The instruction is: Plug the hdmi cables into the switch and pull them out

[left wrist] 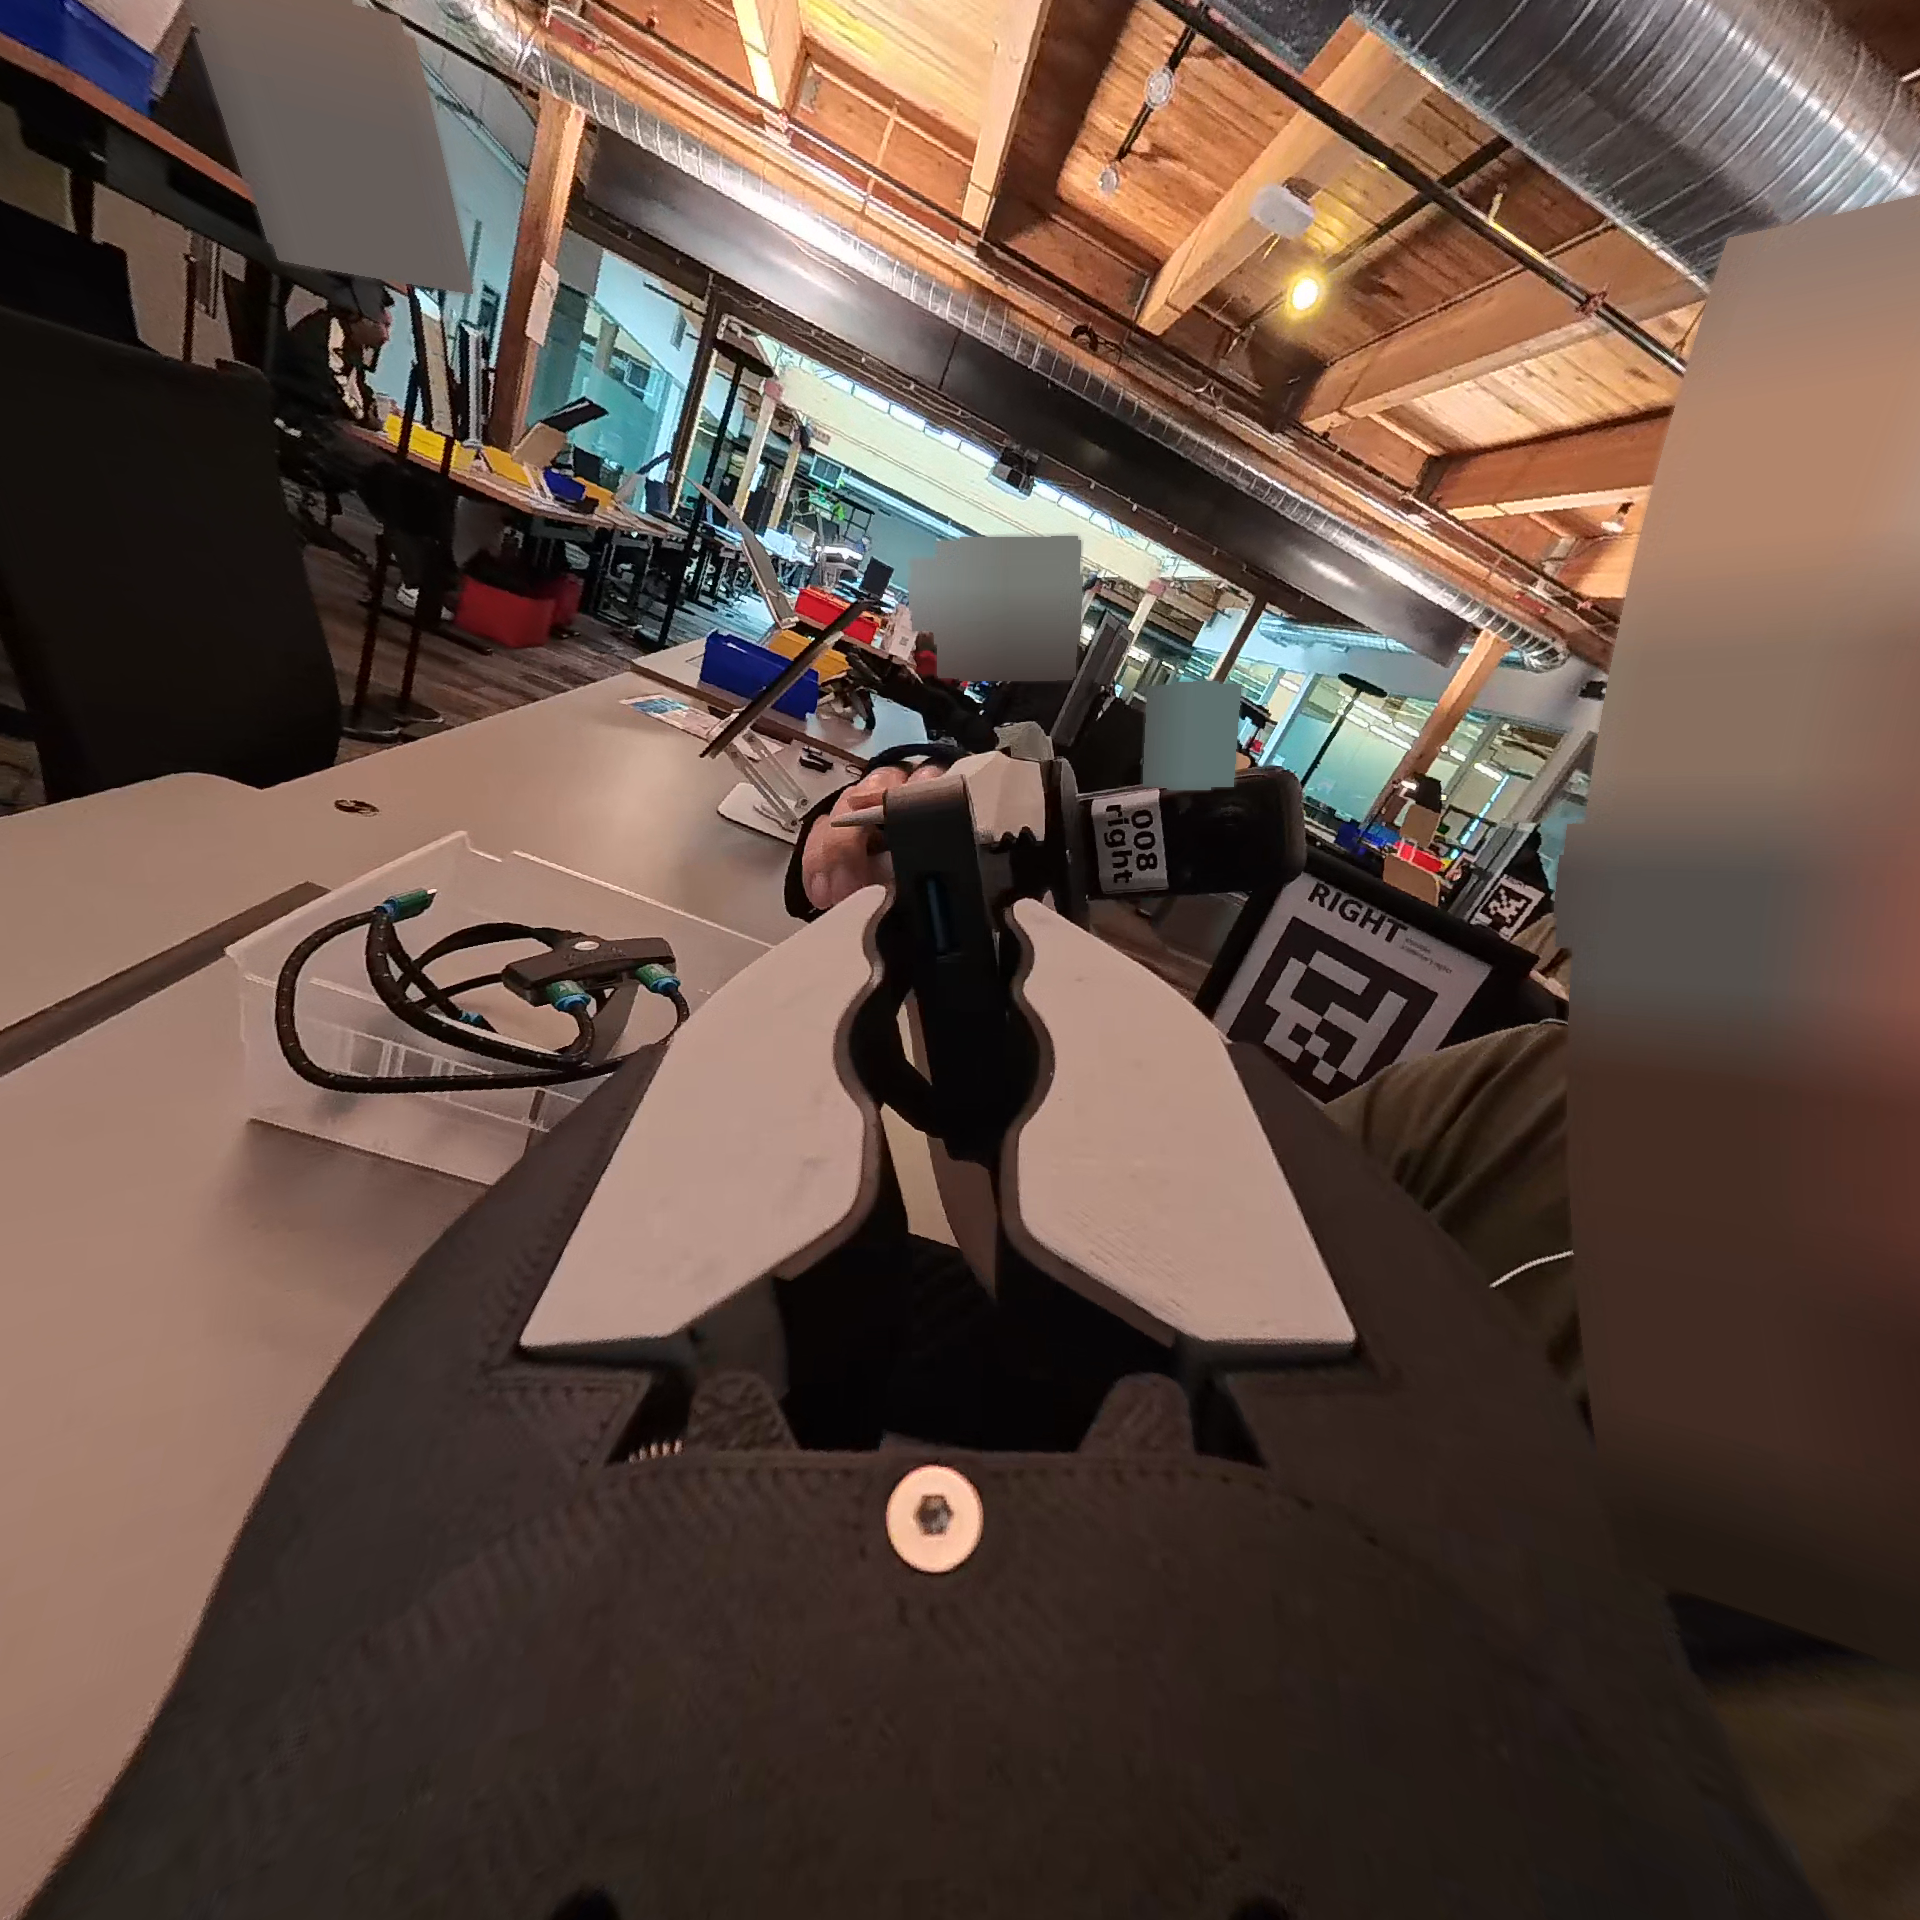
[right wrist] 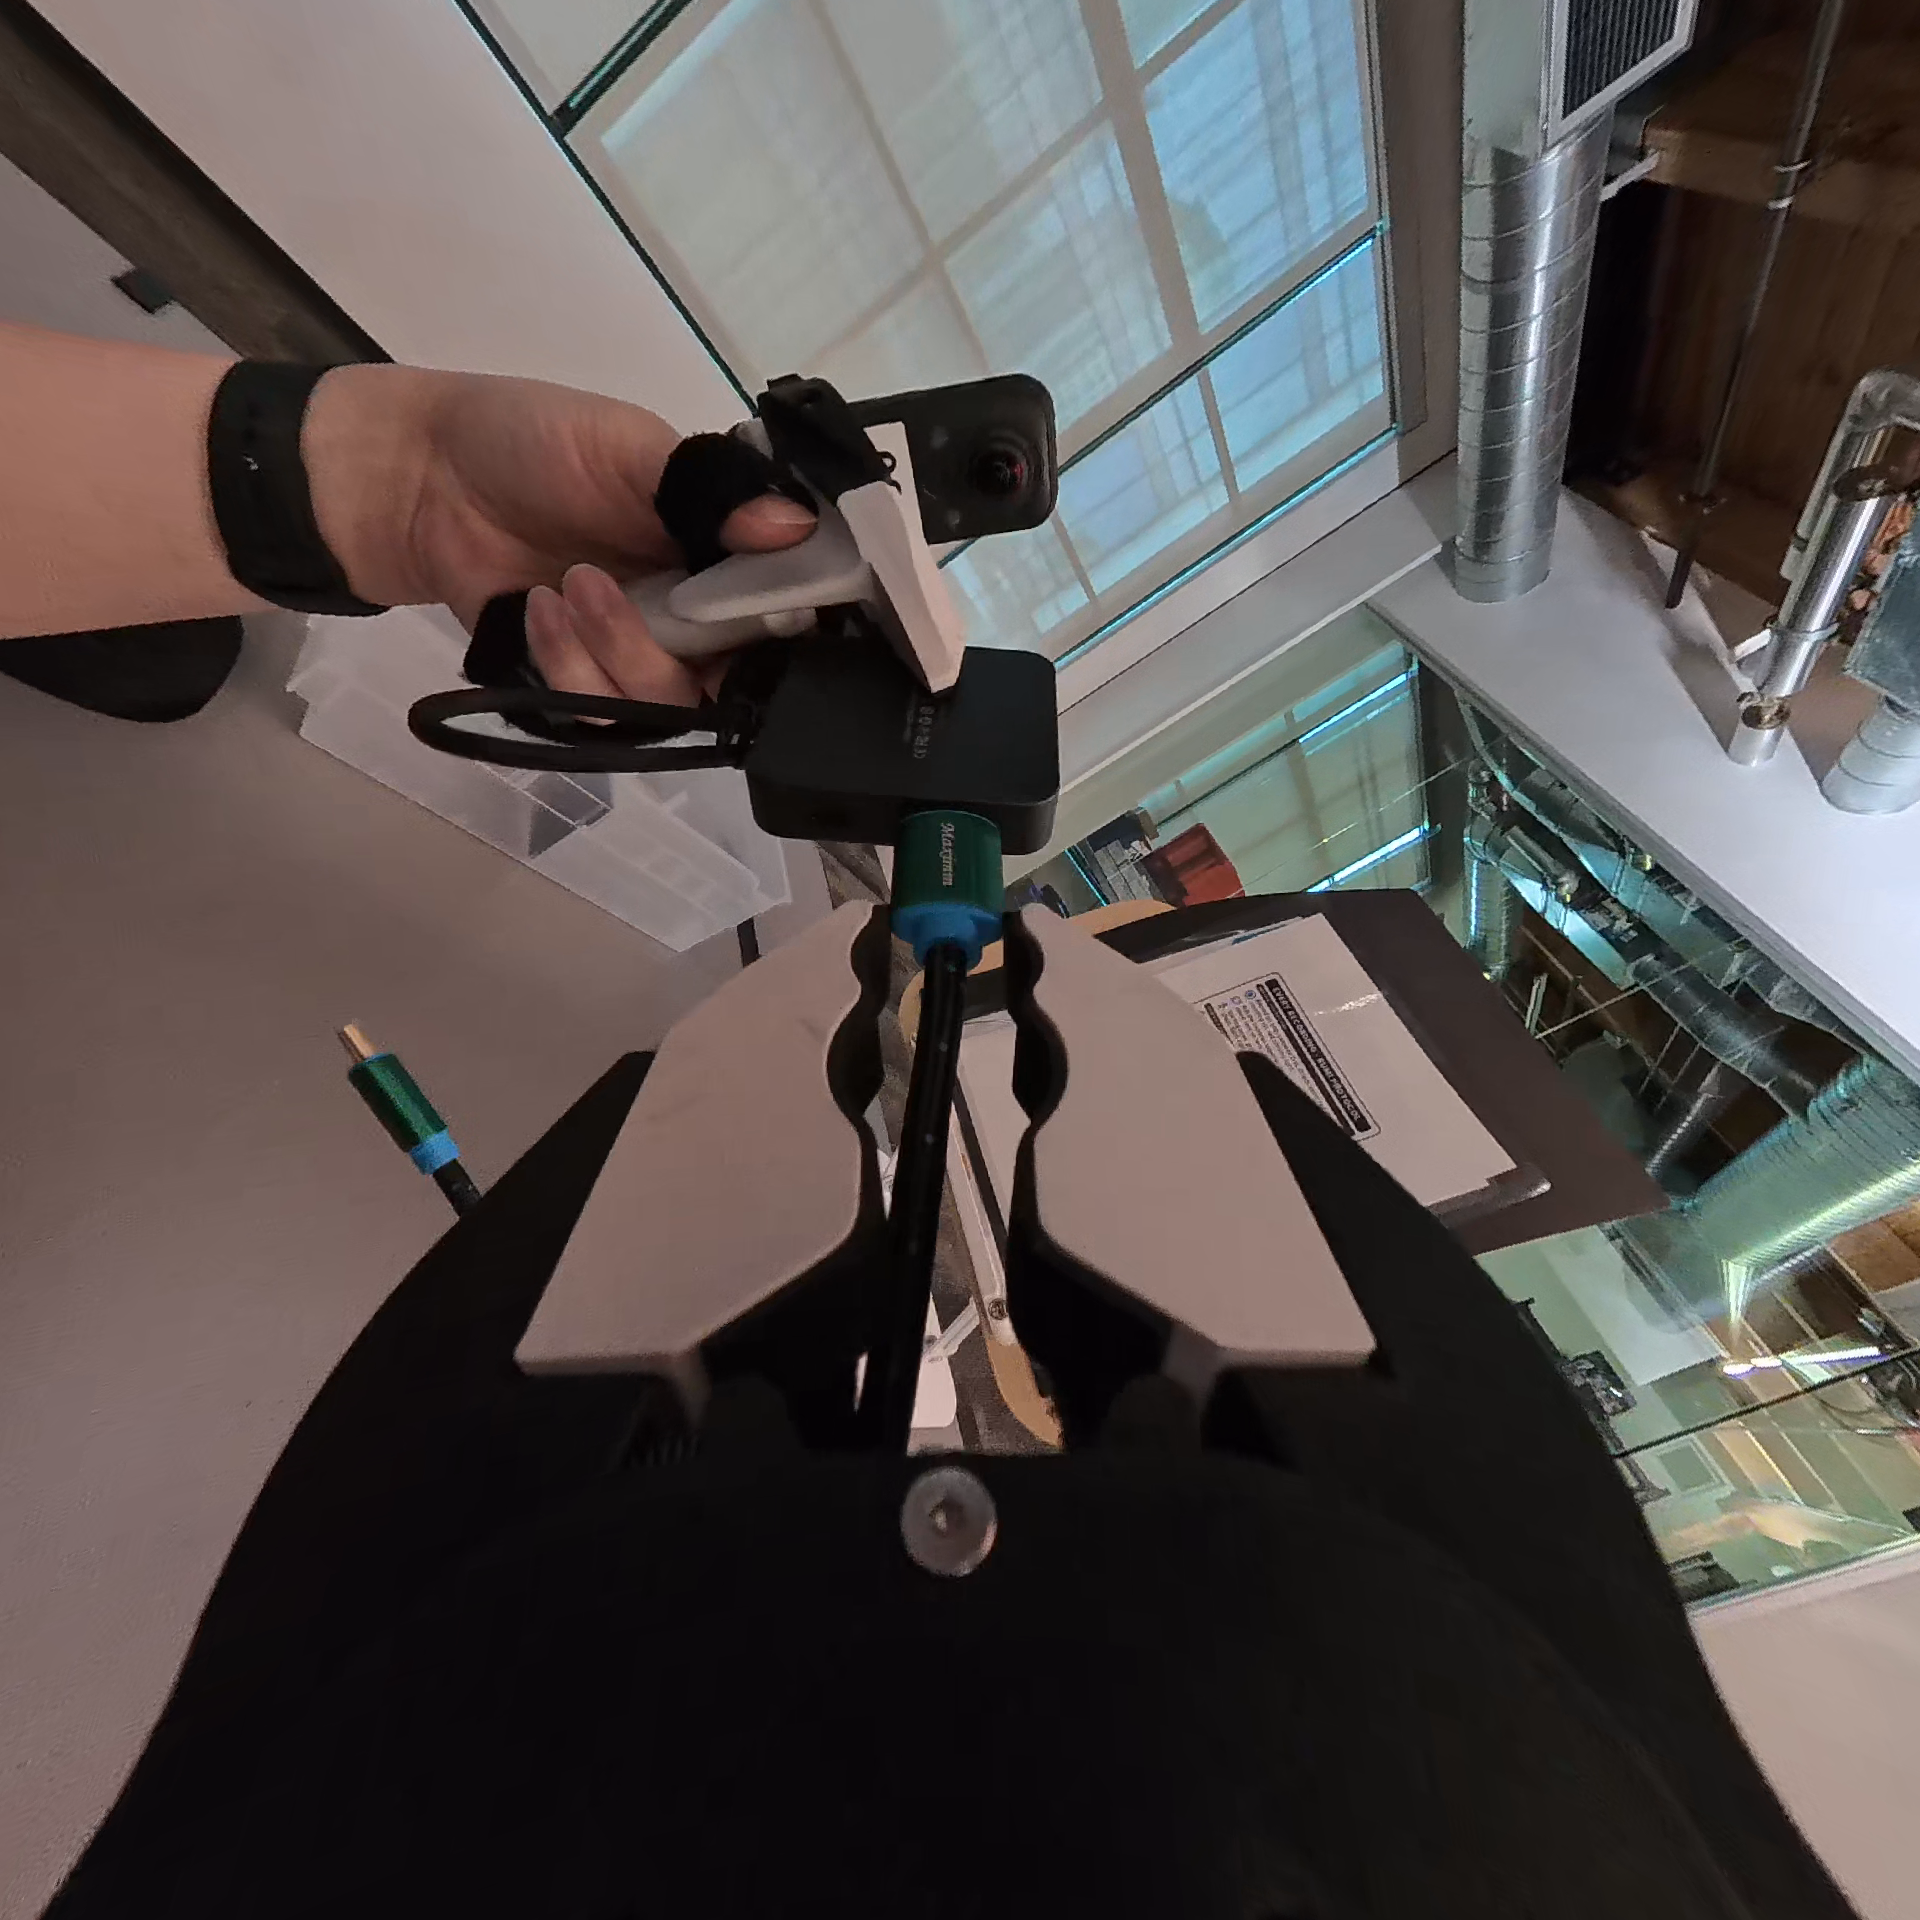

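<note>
Centrally, boxy matte black switch

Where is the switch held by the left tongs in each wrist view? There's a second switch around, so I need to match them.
Left wrist view: switch at centre, edge-on between the left tongs.
Right wrist view: upper centre, green plug seated in it.
Shared landmark: clear tray.
</note>
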The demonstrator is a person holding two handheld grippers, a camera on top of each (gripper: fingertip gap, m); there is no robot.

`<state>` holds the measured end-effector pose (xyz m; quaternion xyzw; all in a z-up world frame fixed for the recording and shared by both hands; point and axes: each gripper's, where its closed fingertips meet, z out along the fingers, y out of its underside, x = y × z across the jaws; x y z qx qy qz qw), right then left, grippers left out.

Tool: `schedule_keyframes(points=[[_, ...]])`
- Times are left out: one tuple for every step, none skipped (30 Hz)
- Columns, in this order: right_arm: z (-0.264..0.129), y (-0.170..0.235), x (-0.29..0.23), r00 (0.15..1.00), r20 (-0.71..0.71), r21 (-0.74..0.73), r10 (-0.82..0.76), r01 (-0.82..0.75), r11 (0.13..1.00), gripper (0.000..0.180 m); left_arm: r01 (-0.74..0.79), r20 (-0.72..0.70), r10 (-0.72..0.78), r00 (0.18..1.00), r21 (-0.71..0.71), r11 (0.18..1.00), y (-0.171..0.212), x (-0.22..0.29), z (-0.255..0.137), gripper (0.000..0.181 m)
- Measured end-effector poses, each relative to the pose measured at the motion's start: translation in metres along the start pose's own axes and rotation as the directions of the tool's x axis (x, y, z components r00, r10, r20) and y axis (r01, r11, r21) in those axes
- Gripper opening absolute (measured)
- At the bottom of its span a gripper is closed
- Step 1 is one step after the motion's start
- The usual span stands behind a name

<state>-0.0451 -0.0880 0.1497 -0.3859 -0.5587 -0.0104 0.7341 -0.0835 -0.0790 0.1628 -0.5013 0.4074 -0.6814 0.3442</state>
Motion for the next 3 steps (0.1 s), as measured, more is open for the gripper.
schedule_keyframes(points=[[0.0001,-0.0004,-0.0002,1.000,0.001,0.003,0.001,-0.001,1.000,0.021,0.004,-0.003,-0.004,1.000,0.000,1.000,0.0000,0.0001,-0.0002,0.015],[0.0004,0.0001,-0.0004,1.000,0.006,-0.002,0.008,-0.008,1.000,0.021,0.007,-0.004,-0.007,1.000,-0.001,1.000,0.0002,-0.0004,-0.0004,0.015],[0.0009,0.0009,-0.0002,1.000,0.010,-0.011,0.021,-0.021,1.000,0.021,0.008,-0.003,-0.008,1.000,0.000,1.000,0.0001,-0.0011,-0.0006,0.015]])
